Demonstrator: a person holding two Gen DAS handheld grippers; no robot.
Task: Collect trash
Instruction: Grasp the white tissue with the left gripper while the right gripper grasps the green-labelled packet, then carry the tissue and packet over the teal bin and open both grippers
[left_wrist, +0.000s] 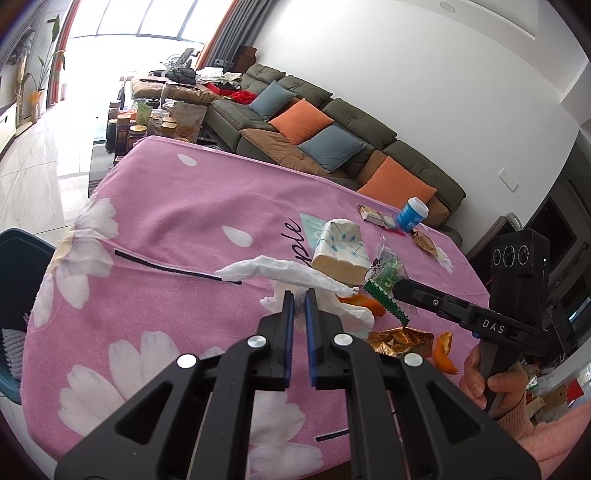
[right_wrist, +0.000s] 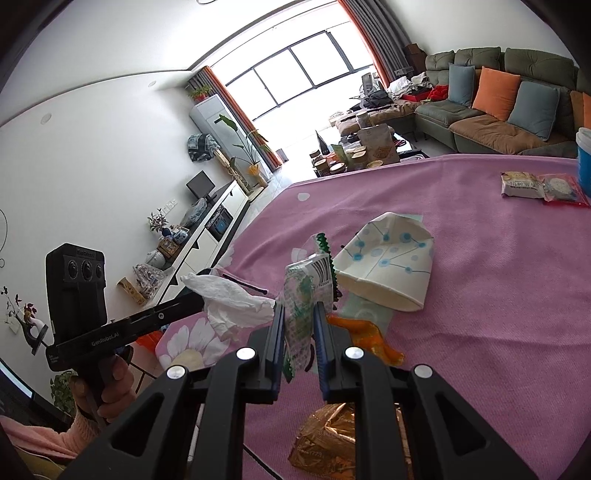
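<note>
Two loads hang above the pink tablecloth (left_wrist: 177, 206): our left gripper (left_wrist: 299, 295) nearly closed on the limp tissue (left_wrist: 280, 273), our right gripper (right_wrist: 300, 310) pinching the green wrapper (right_wrist: 304, 291) loosely, so we judge either could slip free.

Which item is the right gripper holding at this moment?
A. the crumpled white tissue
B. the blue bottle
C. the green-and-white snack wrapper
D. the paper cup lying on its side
C: the right gripper is shut on the green-and-white snack wrapper, while the left gripper holds the tissue.
</note>
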